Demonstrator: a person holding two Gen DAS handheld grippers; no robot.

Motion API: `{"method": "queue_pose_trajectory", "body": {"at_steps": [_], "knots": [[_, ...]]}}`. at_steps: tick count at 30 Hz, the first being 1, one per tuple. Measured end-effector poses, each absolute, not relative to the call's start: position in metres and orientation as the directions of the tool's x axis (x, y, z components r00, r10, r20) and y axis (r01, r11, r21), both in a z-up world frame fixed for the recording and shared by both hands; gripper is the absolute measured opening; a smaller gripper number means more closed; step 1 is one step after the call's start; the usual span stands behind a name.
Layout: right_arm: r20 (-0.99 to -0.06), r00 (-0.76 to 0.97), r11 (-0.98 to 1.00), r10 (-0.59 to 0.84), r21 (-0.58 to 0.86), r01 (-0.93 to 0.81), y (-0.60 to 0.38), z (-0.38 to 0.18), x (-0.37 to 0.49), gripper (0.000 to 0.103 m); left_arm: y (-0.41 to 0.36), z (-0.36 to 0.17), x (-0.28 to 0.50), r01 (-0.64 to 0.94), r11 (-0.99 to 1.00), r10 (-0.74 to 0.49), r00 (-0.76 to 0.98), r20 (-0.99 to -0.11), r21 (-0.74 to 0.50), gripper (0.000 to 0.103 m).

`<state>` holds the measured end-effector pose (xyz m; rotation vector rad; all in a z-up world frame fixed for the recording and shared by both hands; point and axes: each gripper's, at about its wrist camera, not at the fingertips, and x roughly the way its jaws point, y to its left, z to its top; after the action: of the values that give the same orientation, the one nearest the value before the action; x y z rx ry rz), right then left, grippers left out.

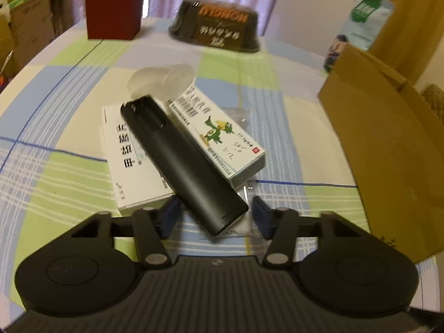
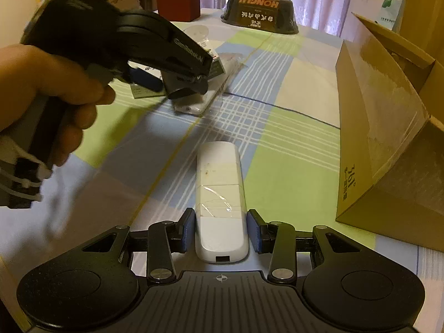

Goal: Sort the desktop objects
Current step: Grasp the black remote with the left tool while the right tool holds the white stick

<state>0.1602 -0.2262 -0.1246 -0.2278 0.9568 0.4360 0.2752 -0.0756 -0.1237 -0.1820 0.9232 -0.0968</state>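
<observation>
A black remote (image 1: 177, 161) lies slantwise over two white boxes: a plain one (image 1: 130, 163) and one with a green cartoon print (image 1: 219, 136). My left gripper (image 1: 216, 216) is open, its blue pads on either side of the remote's near end without touching it. A white remote (image 2: 219, 194) lies lengthwise on the checked tablecloth, and my right gripper (image 2: 220, 230) is shut on its near end. The right wrist view also shows a hand (image 2: 50, 83) holding the left gripper (image 2: 166, 84) over the pile.
An open cardboard box (image 2: 388, 138) stands on the right, also seen in the left wrist view (image 1: 388, 152). At the back stand a dark red box (image 1: 113, 8) and a black wrapped bowl (image 1: 219, 25). A clear plastic lid (image 1: 163, 80) lies behind the pile; a plastic-wrapped white item (image 2: 194, 105) lies under it.
</observation>
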Motion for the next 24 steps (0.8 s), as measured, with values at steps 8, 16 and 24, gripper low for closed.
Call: {"method": "queue_pose_trajectory", "body": {"at_steps": [8,16,24], "knots": [[-0.824,0.499,0.904,0.268,0.036,-0.426,-0.231,-0.124,0.159,0.04,-0.061,-0.121,0.248,0.064,0.99,-0.142,0.584,-0.799,-0.13,0.014],[-0.822,0.5,0.907,0.272,0.045,-0.42,-0.228,-0.124,0.156,0.04,-0.027,-0.12,0.187,0.136,0.989,-0.119,0.565,-0.817,-0.05,0.005],[-0.816,0.518,0.906,0.257,0.017,-0.423,-0.224,-0.126,0.155,0.04,-0.028,-0.106,0.199,0.092,0.992,-0.122,0.613,-0.781,-0.083,0.048]]}}
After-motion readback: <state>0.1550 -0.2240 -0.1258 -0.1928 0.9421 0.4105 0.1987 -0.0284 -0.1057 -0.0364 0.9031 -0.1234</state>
